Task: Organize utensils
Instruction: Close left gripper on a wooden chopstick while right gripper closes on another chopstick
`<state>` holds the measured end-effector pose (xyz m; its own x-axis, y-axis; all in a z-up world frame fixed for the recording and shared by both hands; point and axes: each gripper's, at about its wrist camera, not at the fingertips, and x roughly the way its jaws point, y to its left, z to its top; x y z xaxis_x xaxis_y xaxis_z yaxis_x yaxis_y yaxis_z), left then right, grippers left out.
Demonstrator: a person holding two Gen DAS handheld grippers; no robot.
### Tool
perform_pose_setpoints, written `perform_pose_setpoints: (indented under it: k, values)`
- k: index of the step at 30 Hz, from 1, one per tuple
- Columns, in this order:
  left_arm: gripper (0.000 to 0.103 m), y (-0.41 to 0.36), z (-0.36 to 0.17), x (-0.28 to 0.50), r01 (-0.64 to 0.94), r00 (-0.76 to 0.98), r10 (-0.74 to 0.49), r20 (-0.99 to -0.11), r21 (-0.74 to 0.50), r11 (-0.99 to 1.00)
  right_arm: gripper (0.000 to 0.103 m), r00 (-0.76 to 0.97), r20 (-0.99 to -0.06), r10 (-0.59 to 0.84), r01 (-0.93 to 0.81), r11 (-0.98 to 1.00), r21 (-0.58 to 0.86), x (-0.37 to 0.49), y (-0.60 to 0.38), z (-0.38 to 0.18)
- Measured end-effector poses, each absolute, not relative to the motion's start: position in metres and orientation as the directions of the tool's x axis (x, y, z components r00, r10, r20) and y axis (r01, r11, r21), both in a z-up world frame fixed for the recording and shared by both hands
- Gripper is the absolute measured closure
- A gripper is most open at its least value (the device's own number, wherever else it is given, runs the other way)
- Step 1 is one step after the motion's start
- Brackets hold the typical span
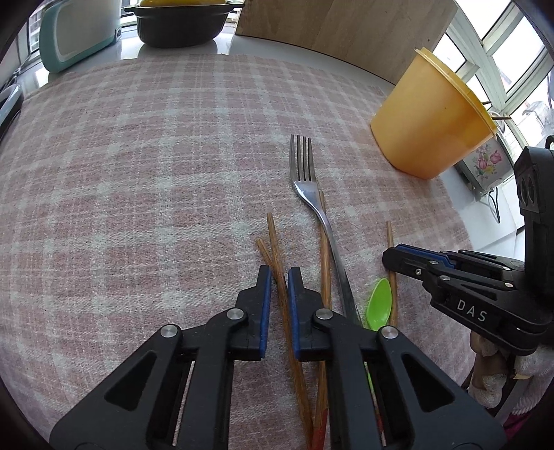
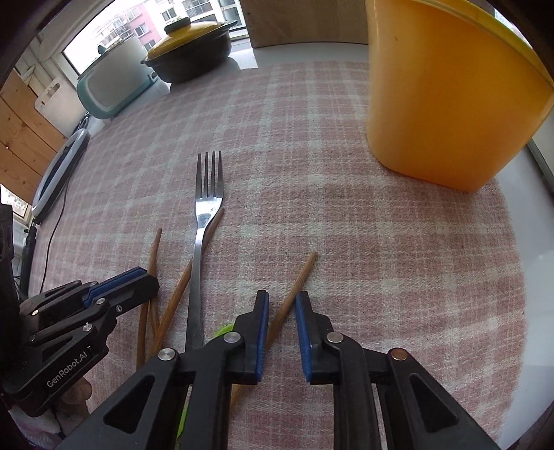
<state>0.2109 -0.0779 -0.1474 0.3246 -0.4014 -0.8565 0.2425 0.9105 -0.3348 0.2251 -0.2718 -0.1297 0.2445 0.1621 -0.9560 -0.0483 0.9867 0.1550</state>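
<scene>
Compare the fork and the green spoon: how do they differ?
The fork is shiny metal; the green spoon is plastic. The fork is long and fully visible; the spoon looks shorter, with its handle hidden. Both lie on the checked cloth among wooden chopsticks.

Black gripper [image 1: 279, 273] frames, blue pads, silver rivets, white lettering.

Fork [image 1: 306, 180] at frame centre of the left wrist view, on the cloth [image 1: 138, 173], tines toward the top. Chopsticks [image 1: 277, 263] just left, crossing under its handle; spoon [image 1: 379, 304] just right. Tub [image 1: 429, 121] upper right. Pot [image 1: 180, 24] and appliance [image 1: 76, 34] upper left on the worktop [image 1: 242, 45].
</scene>
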Motion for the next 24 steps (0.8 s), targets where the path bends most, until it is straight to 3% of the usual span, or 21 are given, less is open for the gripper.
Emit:
perform_pose_setpoints:
  k: [10,24]
  values:
    - [0.101,-0.064,-0.141,0.213,0.217,0.356,-0.400,-0.845,-0.342,0.914,0.098,0.250,-0.941,0.230,-0.023,0.972,0.232,0.224,-0.285,-0.131]
    - [0.100,-0.057,-0.140,0.216,0.178,0.329,-0.429,-0.841,-0.391,0.903,0.098,0.253,-0.936,0.243,-0.026,0.969,0.245,0.219,-0.290,-0.127]
